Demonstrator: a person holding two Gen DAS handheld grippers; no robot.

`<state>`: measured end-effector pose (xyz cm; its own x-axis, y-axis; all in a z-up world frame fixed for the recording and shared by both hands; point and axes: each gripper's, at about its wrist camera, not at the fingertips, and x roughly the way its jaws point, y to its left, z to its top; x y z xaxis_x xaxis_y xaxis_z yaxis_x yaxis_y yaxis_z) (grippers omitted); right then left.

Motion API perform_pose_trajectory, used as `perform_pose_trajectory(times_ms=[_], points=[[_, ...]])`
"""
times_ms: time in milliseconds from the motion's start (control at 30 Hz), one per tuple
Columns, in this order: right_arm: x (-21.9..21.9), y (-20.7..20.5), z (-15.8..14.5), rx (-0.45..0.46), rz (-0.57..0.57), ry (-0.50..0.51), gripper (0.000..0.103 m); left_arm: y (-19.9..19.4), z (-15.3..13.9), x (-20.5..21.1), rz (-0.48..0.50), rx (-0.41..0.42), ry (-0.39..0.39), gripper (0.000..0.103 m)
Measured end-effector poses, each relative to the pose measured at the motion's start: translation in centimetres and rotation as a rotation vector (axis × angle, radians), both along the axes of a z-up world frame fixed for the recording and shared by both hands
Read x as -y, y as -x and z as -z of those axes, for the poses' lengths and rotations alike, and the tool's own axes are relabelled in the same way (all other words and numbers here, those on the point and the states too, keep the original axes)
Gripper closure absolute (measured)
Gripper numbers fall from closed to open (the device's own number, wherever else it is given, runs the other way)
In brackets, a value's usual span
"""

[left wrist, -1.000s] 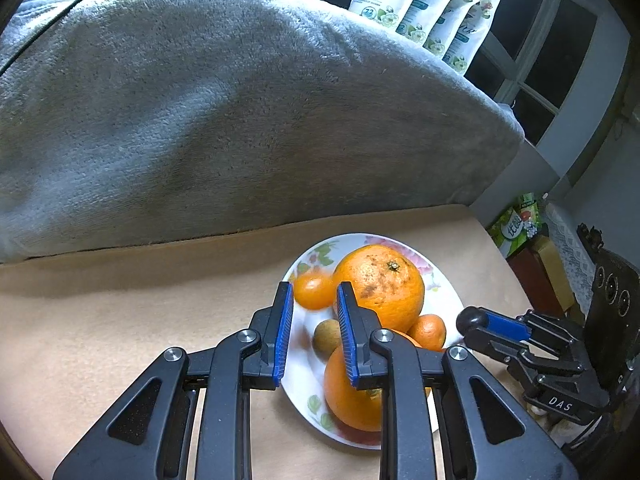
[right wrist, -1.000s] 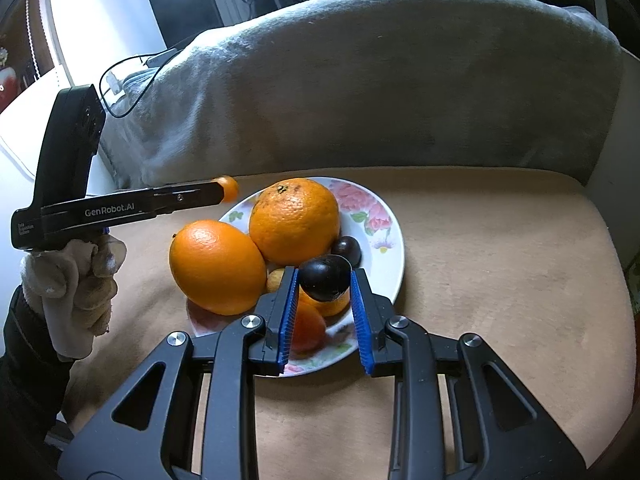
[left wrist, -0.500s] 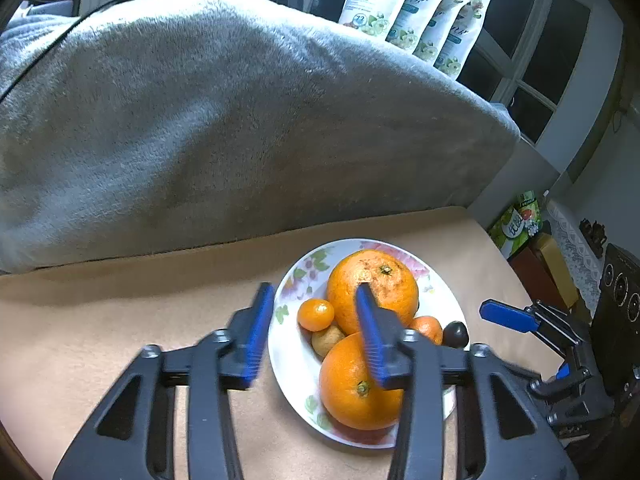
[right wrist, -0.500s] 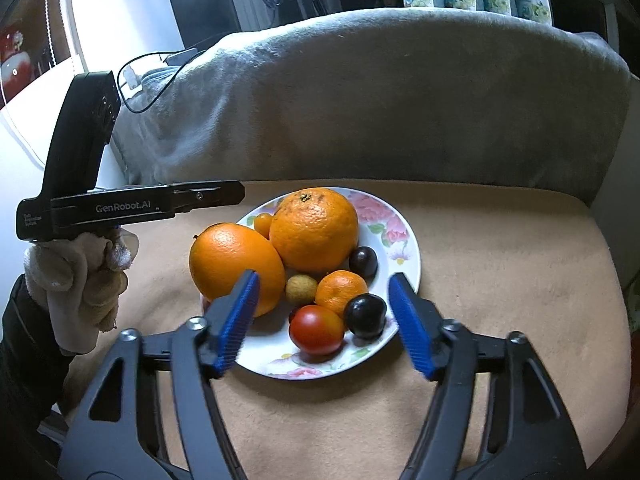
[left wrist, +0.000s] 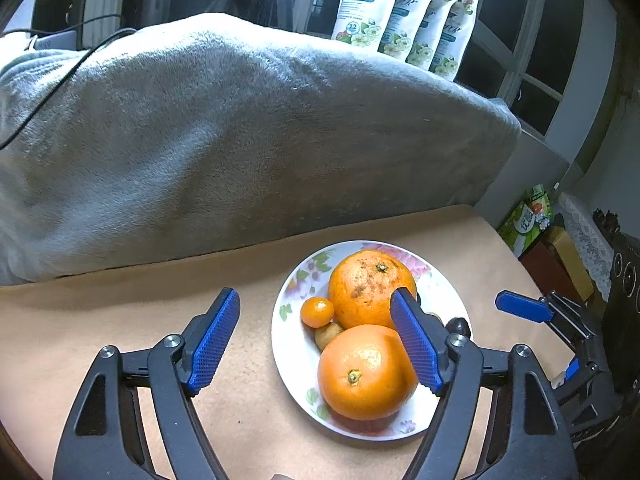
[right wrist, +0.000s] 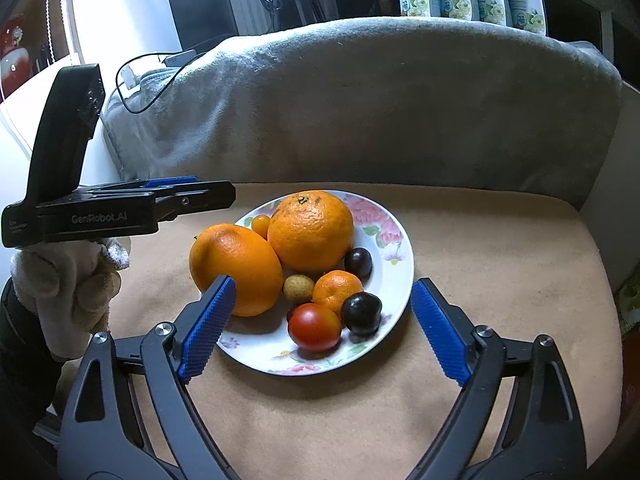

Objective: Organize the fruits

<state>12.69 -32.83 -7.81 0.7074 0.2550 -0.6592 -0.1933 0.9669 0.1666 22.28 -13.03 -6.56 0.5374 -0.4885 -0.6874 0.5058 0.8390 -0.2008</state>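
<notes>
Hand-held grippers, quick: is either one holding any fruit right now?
Left hand-held gripper: jaws opening, holding nothing.
Right hand-held gripper: jaws opening, holding nothing; fruit lies on the plate.

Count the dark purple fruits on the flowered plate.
2: one dark fruit right of the rear orange, one dark fruit at the front beside the red tomato. Others may be hidden.

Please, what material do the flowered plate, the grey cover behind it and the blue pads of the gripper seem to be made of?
Plate: probably glazed ceramic or porcelain; white, glossy, with a printed flower pattern, though melamine is possible.
Grey cover: soft plush or fleece fabric; matte, with a fuzzy nap that shades unevenly.
Blue pads: likely rubber or soft plastic; matte, with a fine gridded texture for grip.
</notes>
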Motion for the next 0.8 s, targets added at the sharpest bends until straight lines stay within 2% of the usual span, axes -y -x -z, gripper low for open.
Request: perform_pose_trajectory(times_ms=[133, 267, 800], points=[[-0.1, 0.2, -0.1, -0.001, 0.005, 0.004, 0.010, 0.5, -0.4, 0.1, 0.003, 0.016, -0.008, 0.025], [-0.2, 0.6, -0.4, 0.007, 0.004, 0.009, 0.005, 1.0, -0.8, 0.1, 0.003, 0.029, -0.011, 0.025], [-0.7, 2.4, -1.5, 0.025, 0.067, 0.061, 0.003, 3.4, -1.9, -1.0, -0.014, 0.072, -0.021, 0.025]])
